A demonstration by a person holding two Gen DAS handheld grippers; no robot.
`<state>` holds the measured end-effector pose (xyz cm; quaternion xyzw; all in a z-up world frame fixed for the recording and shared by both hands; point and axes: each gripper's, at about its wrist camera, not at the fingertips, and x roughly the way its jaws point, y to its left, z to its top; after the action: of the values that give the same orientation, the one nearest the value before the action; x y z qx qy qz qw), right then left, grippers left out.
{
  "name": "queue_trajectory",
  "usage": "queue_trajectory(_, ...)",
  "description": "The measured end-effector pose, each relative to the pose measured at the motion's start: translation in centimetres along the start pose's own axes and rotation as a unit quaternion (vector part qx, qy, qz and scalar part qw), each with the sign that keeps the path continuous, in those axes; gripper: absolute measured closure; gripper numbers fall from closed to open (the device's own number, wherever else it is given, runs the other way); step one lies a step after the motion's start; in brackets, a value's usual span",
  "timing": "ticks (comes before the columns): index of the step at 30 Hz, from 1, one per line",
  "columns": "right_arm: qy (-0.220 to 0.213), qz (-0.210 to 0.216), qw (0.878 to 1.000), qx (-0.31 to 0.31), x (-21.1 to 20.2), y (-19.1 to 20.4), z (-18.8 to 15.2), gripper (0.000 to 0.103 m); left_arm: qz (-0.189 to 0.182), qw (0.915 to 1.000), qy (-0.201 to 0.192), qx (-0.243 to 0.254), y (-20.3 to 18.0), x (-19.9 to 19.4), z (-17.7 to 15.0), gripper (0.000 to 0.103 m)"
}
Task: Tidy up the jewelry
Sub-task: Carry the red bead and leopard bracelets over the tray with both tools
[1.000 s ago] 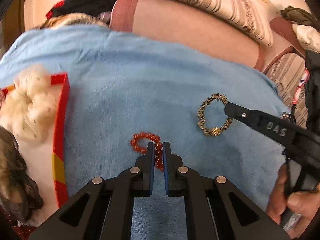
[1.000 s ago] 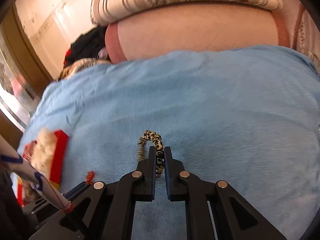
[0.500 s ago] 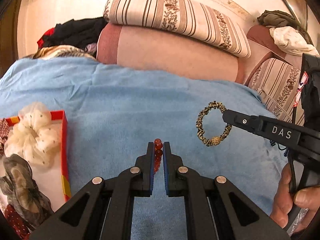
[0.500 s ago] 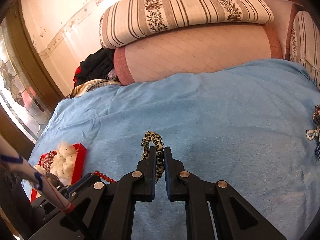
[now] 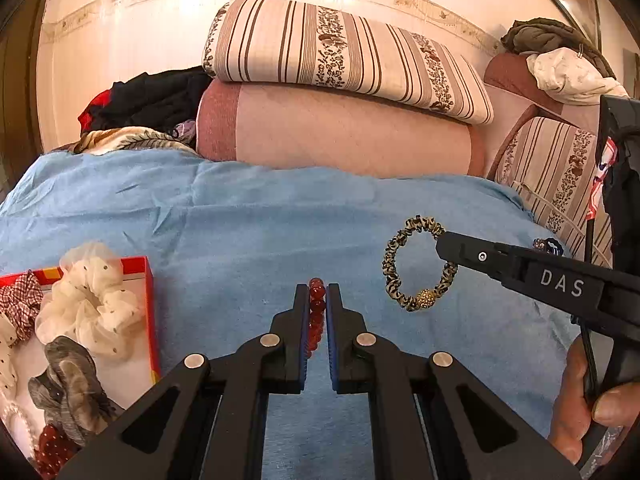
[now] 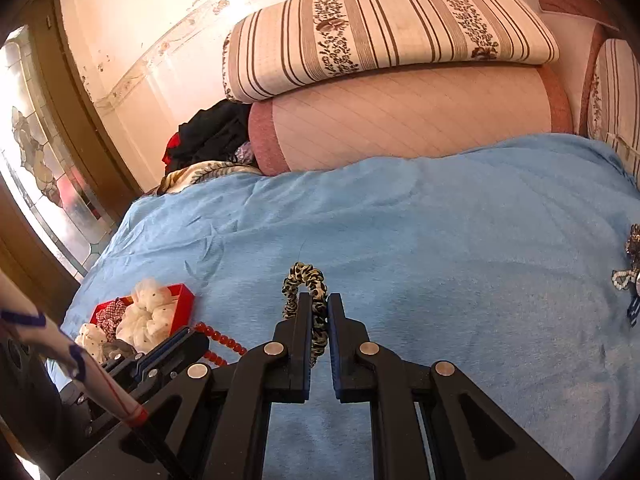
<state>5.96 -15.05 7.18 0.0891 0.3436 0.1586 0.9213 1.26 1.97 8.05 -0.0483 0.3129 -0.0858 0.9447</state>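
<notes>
- Your left tongs [image 5: 317, 294] are closed tight on a red bead bracelet [image 5: 316, 312], which hangs between the pads above the blue blanket [image 5: 260, 224].
- Your right tongs [image 6: 319, 308] are clamped on a leopard-print hair tie [image 6: 304, 280]; in the left view its loop with a gold bead [image 5: 416, 264] dangles clear of the blanket.
- The red box [image 5: 150, 308] sits on the bed at your left, holding a cream dotted scrunchie [image 5: 90, 300], a grey scrunchie [image 5: 68, 380] and a red checked one [image 5: 20, 300].
- A beaded trinket [image 6: 628, 264] lies on the blanket at the far right.
- Striped pillow [image 5: 340, 52] rests on a pink bolster [image 5: 352, 132] behind.
</notes>
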Motion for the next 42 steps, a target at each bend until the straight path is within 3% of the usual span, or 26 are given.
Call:
queue_trajectory(25,-0.009,0.023,0.999,-0.033,-1.3,3.9,-1.1,0.095,0.023,0.9987,-0.042,-0.016,2.4,-4.2,1.0,0.096)
queue_trajectory(36,-0.038,0.026,0.998,-0.044,-5.8,6.9,-3.7,0.095,0.038,0.9967,-0.072,-0.004,1.6,-8.8,0.1,0.096)
queue_trajectory(42,-0.042,0.032,0.998,-0.041,-7.8,8.3,-5.7,0.095,0.043,0.9959,-0.076,-0.027,3.5,-11.8,-1.2,0.096)
